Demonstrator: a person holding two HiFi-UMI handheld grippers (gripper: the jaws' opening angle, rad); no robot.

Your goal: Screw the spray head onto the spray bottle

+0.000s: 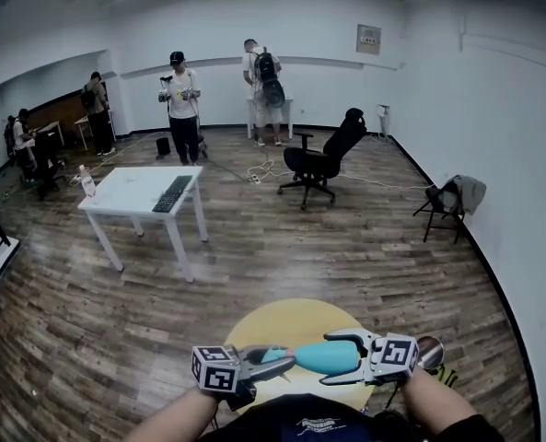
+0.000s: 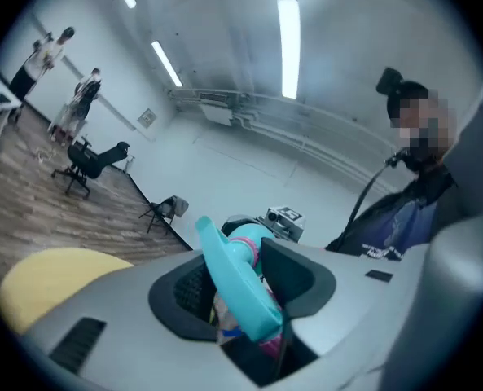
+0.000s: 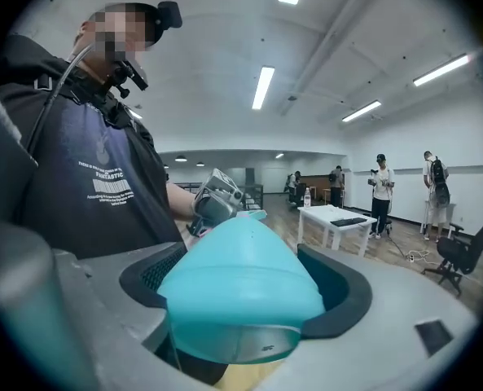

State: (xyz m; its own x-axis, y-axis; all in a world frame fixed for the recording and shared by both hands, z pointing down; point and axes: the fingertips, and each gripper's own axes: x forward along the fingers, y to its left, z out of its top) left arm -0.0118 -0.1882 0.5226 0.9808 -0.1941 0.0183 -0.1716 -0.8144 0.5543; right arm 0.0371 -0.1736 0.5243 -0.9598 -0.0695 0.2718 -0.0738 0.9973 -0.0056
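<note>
Low in the head view, my two grippers meet nose to nose above a round yellow table (image 1: 271, 325). The left gripper (image 1: 274, 363) is shut on the teal spray head (image 1: 274, 354). In the left gripper view, its trigger and pink collar (image 2: 237, 287) sit between the jaws of that gripper (image 2: 243, 277). The right gripper (image 1: 339, 359) is shut on the teal spray bottle (image 1: 320, 356). That bottle's wide body (image 3: 241, 300) fills the jaws of the right gripper (image 3: 251, 277) in its own view. Bottle neck and spray head lie in one line and touch; the joint itself is hidden.
A white table (image 1: 130, 201) with a keyboard and a small bottle (image 1: 87, 184) stands at mid-left. A black office chair (image 1: 323, 159) and a folding chair (image 1: 446, 208) stand to the right. Several people stand along the far wall. Cables lie on the wooden floor.
</note>
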